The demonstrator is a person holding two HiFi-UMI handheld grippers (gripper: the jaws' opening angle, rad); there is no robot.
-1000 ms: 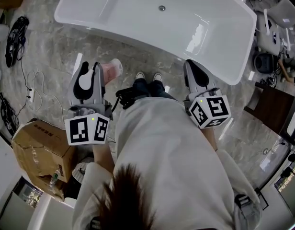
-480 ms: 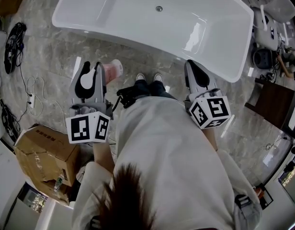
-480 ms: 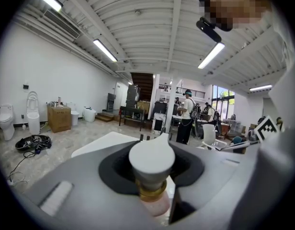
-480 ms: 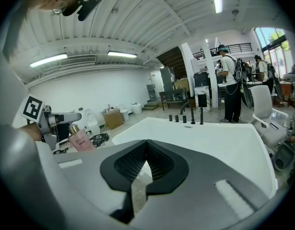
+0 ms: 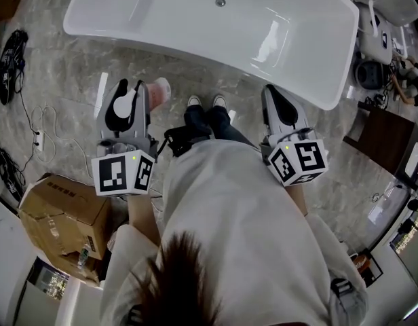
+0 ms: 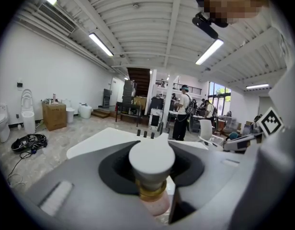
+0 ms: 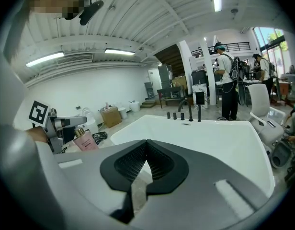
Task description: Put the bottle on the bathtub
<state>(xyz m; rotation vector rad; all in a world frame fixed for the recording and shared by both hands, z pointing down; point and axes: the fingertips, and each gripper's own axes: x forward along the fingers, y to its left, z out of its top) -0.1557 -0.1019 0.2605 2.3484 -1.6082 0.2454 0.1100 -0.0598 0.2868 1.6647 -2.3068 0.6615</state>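
My left gripper (image 5: 142,95) is shut on a pink bottle (image 5: 157,90) with a white cap and a gold collar. The left gripper view shows the cap (image 6: 152,160) standing upright between the jaws, pink body (image 6: 157,208) below. The bottle (image 7: 84,141) also shows at the left of the right gripper view, held out in the left gripper. The white bathtub (image 5: 311,83) lies across the floor just ahead of both grippers. My right gripper (image 5: 275,99) hovers short of the tub's near rim (image 7: 138,128), its jaws closed on nothing.
A cardboard box (image 5: 63,216) sits on the marble floor at my left, with cables (image 5: 43,131) beyond it. Black taps (image 7: 190,114) stand on the tub's far rim. Toilets (image 5: 378,36) and a dark cabinet (image 5: 385,141) crowd the right. People stand in the background (image 7: 227,83).
The view has shifted slightly toward the tub; both grippers sit a little nearer its near rim. The left gripper still holds the bottle.
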